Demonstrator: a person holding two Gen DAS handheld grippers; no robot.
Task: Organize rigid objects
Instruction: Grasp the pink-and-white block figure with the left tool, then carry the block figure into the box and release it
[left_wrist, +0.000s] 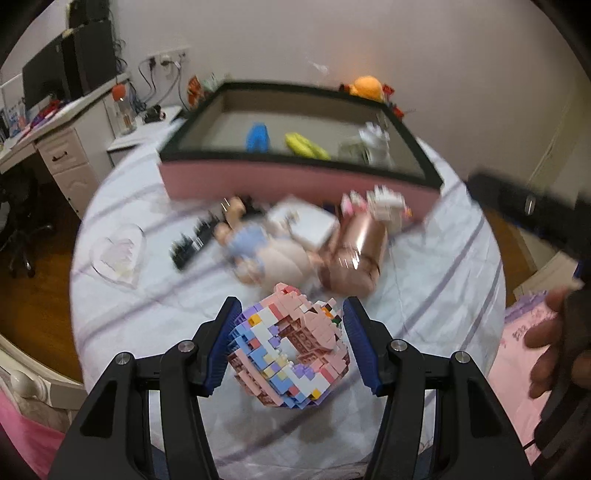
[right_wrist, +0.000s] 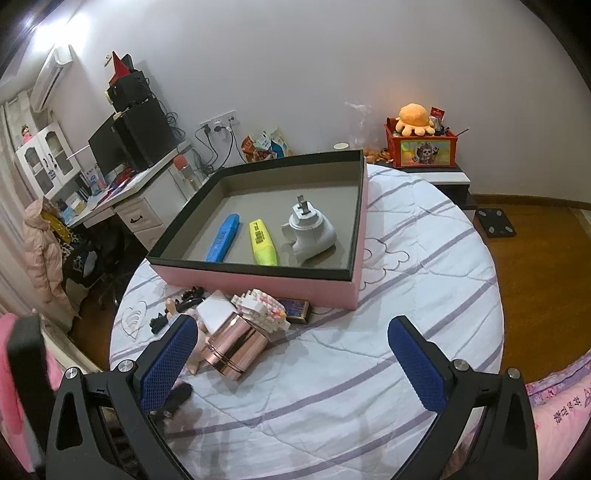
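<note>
My left gripper is shut on a pink, blue and white brick-built model and holds it above the round bed. Beyond it lie a doll, a rose-gold cylinder and a small white brick figure, blurred. The pink box with a black rim holds a blue marker, a yellow highlighter and a grey plastic part. My right gripper is open and empty over the bedsheet, right of the rose-gold cylinder.
A clear heart-shaped dish lies at the bed's left. A desk with monitor stands left. A red toy box with an orange plush sits at the back right. Wooden floor lies right of the bed.
</note>
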